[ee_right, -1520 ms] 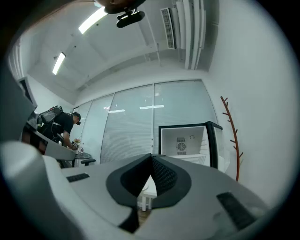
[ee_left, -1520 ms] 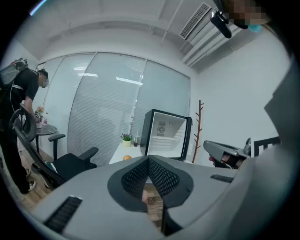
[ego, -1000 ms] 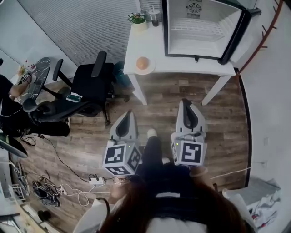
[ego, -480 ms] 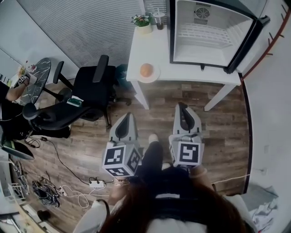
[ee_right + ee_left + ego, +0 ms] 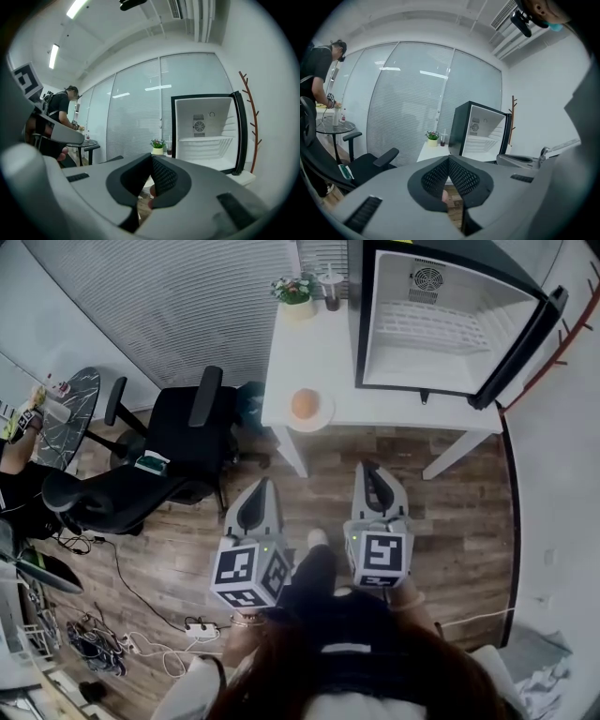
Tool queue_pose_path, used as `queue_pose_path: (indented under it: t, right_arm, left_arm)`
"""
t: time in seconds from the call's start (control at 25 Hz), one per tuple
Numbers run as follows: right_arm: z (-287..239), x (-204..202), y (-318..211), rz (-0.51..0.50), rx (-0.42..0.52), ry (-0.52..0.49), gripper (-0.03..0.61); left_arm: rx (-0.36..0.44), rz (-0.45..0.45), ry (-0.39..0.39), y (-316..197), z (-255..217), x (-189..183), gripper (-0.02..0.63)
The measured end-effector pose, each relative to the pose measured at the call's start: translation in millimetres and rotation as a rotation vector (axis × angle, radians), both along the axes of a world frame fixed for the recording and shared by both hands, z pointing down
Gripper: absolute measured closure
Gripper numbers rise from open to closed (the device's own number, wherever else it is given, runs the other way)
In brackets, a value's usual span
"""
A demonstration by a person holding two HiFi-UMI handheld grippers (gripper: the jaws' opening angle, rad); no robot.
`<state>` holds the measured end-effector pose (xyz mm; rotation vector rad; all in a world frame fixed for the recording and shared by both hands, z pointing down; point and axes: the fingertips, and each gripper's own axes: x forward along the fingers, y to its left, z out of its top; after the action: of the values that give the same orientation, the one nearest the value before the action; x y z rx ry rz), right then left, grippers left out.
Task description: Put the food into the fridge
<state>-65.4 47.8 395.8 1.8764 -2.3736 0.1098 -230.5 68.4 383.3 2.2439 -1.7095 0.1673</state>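
My left gripper (image 5: 264, 488): jaws together, holding nothing
My right gripper (image 5: 369, 472): jaws together too, empty
Food (image 5: 304, 404): on its plate (image 5: 320, 420) on the white table (image 5: 319, 343), left of the open fridge (image 5: 441, 324), well apart from both

Food (image 5: 304, 403) lies on the table (image 5: 314, 343), left of the fridge (image 5: 441, 334).

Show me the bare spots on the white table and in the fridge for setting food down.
The table is bare between the potted plant and the plate of food, left of the fridge. The fridge's wire shelf and floor are empty. Crowded: the back corner with plant and cup.
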Motion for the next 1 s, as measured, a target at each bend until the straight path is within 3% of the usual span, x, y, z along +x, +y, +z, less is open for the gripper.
queue_pose_path:
  t: [1.0]
  right_arm:
    - [79,-43,-90,-0.034,-0.254,-0.184,0.581]
  left_arm:
    - [-0.036,0.0,0.008,-98,16,-42,0.615]
